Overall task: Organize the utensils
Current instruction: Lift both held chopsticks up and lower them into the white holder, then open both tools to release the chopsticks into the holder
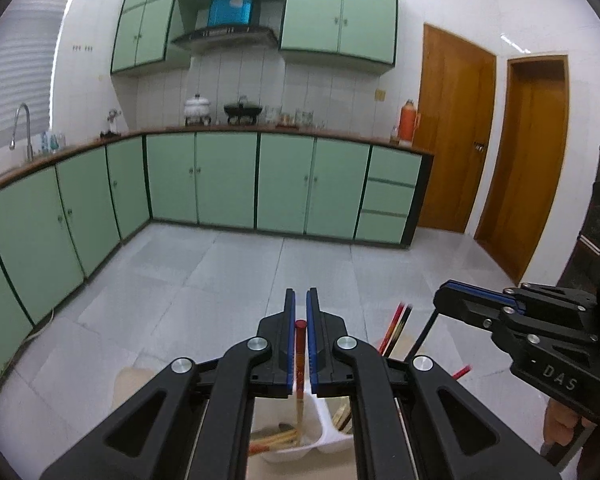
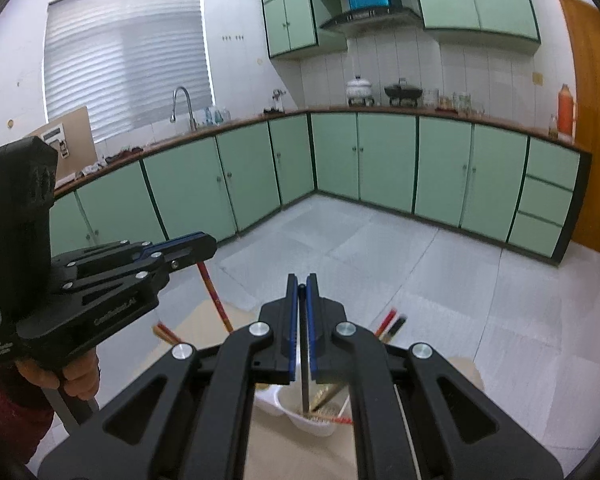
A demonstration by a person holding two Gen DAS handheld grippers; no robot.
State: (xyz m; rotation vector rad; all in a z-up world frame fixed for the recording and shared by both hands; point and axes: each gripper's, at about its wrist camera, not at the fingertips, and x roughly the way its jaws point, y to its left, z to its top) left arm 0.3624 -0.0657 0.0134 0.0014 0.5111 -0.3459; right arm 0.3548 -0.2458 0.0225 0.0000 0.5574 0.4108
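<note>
My left gripper is shut on a red chopstick that stands upright, its lower end down in a white divided holder beneath. My right gripper is shut on a dark chopstick whose lower end reaches into the white holder. Several red and black chopsticks stand in the holder, and they also show in the right wrist view. Each gripper shows in the other's view: the right one and the left one.
The holder sits on a tan wooden surface above a grey tiled floor. Green cabinets with a counter line the far walls, with a sink tap on the left and wooden doors on the right.
</note>
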